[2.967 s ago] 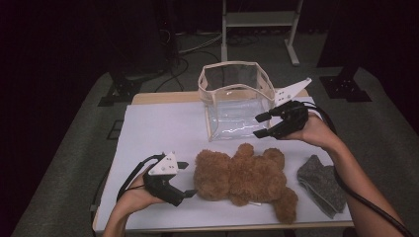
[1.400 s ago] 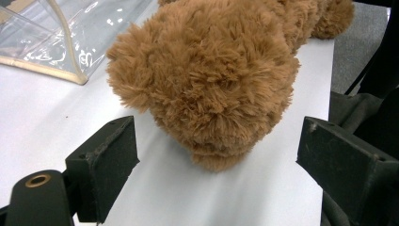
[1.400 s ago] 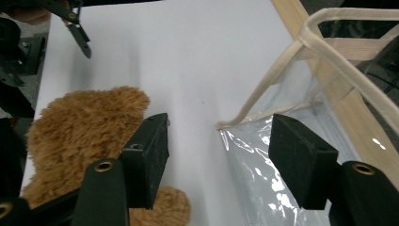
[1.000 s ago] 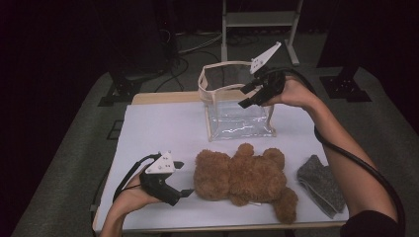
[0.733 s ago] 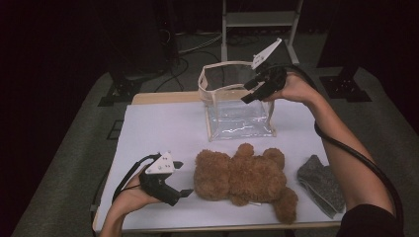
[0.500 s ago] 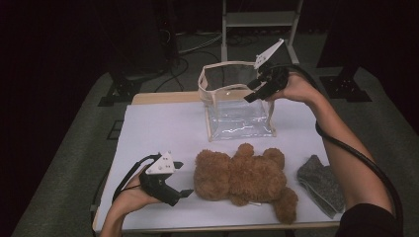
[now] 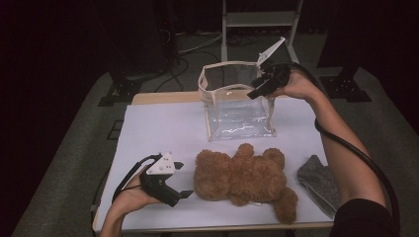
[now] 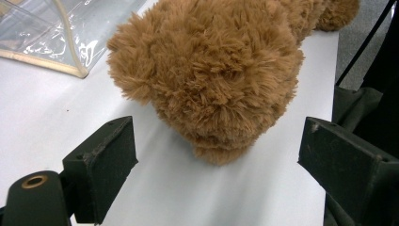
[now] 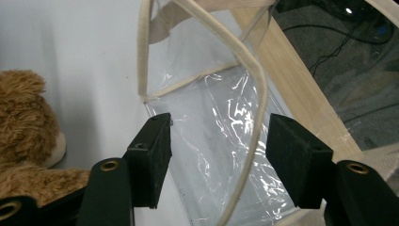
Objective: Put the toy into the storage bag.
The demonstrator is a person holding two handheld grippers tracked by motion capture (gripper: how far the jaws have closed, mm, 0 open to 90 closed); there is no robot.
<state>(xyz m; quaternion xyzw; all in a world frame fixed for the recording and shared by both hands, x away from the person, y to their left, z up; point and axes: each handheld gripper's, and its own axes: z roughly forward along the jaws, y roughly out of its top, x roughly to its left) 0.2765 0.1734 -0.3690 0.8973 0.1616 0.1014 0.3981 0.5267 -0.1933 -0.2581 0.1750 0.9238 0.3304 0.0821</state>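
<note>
A brown teddy bear (image 7: 242, 175) lies on its side on the white table (image 7: 158, 128). Behind it stands a clear plastic bag (image 7: 237, 106) with beige trim, its mouth open. My right gripper (image 7: 254, 88) hovers over the bag's right rim. In the right gripper view its jaws (image 9: 219, 127) have just been closing. The beige rim strip (image 9: 256, 94) runs between them untouched, and the bear (image 9: 23, 122) is at the left. My left gripper (image 7: 184, 178) rests on the table, open, just left of the bear's head (image 8: 211, 80), which lies ahead of the pads.
A grey cloth (image 7: 318, 182) lies at the table's right front corner. The table's wooden back edge (image 7: 163, 97) runs behind the bag. Beyond it, cables (image 7: 192, 47) cross the dark floor beside a metal stand (image 7: 259, 19).
The right gripper rose from beside the bag to its top rim, then slid a little along the rim toward the right. The left gripper and the bear stayed put.
</note>
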